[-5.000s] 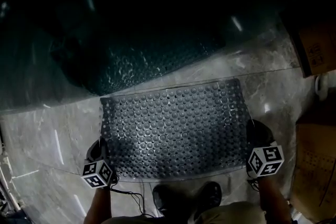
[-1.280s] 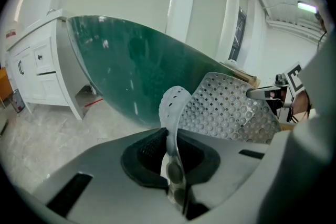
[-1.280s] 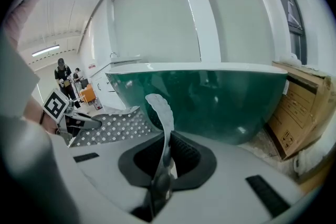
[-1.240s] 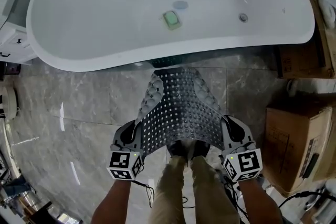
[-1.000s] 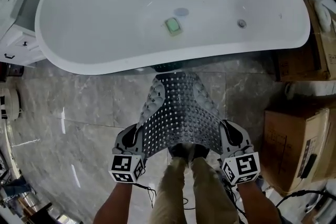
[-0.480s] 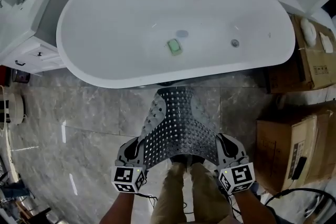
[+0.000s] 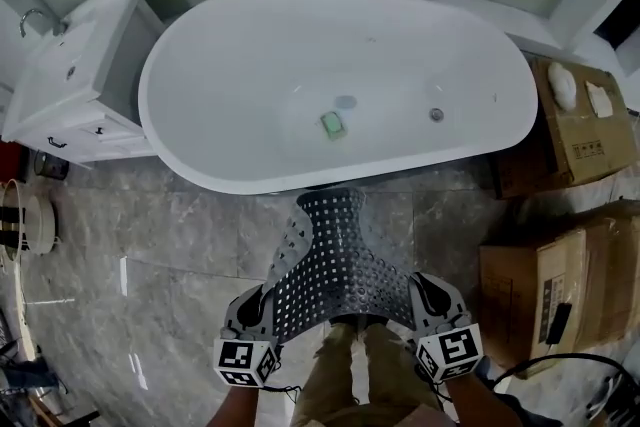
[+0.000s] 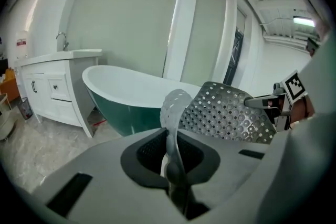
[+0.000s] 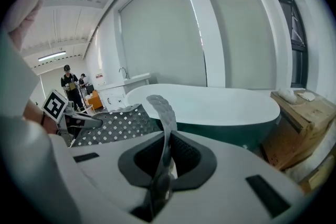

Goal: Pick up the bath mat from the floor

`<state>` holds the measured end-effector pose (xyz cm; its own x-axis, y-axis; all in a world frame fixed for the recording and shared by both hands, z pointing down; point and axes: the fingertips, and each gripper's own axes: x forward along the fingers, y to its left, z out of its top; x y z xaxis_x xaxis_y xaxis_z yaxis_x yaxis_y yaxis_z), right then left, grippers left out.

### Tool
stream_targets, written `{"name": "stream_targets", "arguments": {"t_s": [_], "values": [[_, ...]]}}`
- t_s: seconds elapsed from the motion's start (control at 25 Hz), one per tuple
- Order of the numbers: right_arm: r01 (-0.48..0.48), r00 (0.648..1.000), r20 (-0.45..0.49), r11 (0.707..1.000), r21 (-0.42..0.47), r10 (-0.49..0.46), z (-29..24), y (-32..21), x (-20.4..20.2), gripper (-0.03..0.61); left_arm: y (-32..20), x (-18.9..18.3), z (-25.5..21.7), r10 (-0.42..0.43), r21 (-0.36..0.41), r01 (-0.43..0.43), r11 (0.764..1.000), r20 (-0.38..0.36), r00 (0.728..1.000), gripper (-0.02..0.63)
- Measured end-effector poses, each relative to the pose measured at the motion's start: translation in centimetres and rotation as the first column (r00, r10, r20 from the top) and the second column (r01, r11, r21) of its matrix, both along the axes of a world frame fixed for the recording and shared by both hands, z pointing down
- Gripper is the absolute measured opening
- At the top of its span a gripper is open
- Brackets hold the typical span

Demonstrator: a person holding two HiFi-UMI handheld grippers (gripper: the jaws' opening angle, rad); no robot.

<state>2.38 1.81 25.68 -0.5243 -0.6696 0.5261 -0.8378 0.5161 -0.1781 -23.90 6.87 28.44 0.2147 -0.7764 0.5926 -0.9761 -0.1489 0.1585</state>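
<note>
Raised since a second earlier, the bath mat hung between the left gripper and right gripper, each with jaws clamped on a near corner; its far end drooped toward the floor beside the bathtub.

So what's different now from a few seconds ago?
The bath mat, flat on the floor then, has been lifted by its near corners and now hangs down toward the bathtub. Both the left claw and right claw rose with it. Unchanged: each claw stays shut on its corner.
</note>
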Motion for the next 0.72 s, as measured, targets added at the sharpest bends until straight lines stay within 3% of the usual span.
{"name": "stream_targets", "arguments": {"t_s": [0.72], "values": [[-0.003,1.000,0.021,0.995,0.102,0.001,-11.5,1.5,-0.3,0.028,1.2,-1.6,-11.7,0.009,0.111,-0.008,0.994,-0.008,1.000,0.035]]}}
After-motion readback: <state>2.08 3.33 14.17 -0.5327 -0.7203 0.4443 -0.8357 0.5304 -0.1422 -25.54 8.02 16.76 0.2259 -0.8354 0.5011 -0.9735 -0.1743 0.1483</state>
